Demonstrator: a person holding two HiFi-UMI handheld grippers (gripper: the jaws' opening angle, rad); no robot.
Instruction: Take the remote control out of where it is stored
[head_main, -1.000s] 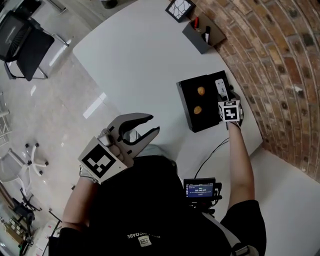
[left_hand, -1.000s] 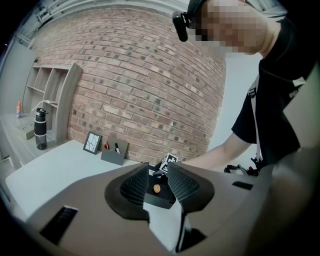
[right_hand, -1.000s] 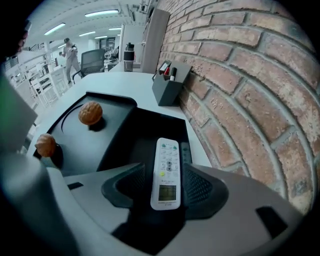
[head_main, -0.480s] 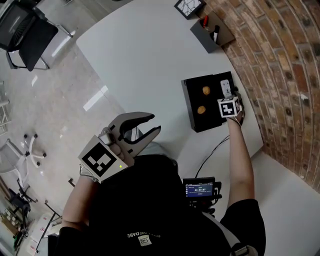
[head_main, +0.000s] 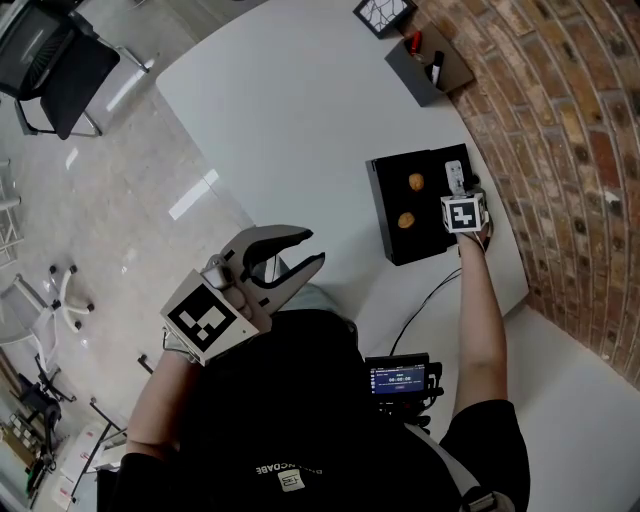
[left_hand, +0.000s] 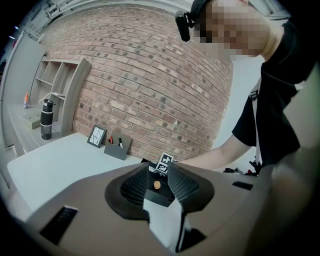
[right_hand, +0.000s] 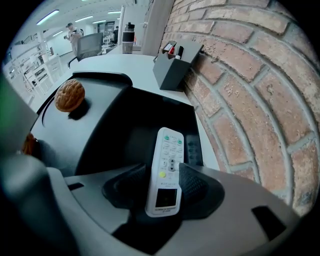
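while right tool (right_hand: 164, 174) clamps remote control (right_hand: 167, 157), black box (head_main: 428, 238) holds two walnuts (head_main: 416, 182).

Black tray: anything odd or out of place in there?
A walnut and a second walnut lie loose in the black tray with the remote control, odd company for it. Nothing looks spilled or damaged.

Grey pen holder (head_main: 430, 62) against brick wall (head_main: 570, 150); framed picture (head_main: 385, 14) beside.

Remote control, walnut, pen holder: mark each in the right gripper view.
remote control (right_hand: 166, 165), right gripper view, its button face.
walnut (right_hand: 69, 95), right gripper view, shell middle.
pen holder (right_hand: 172, 75), right gripper view, front wall.
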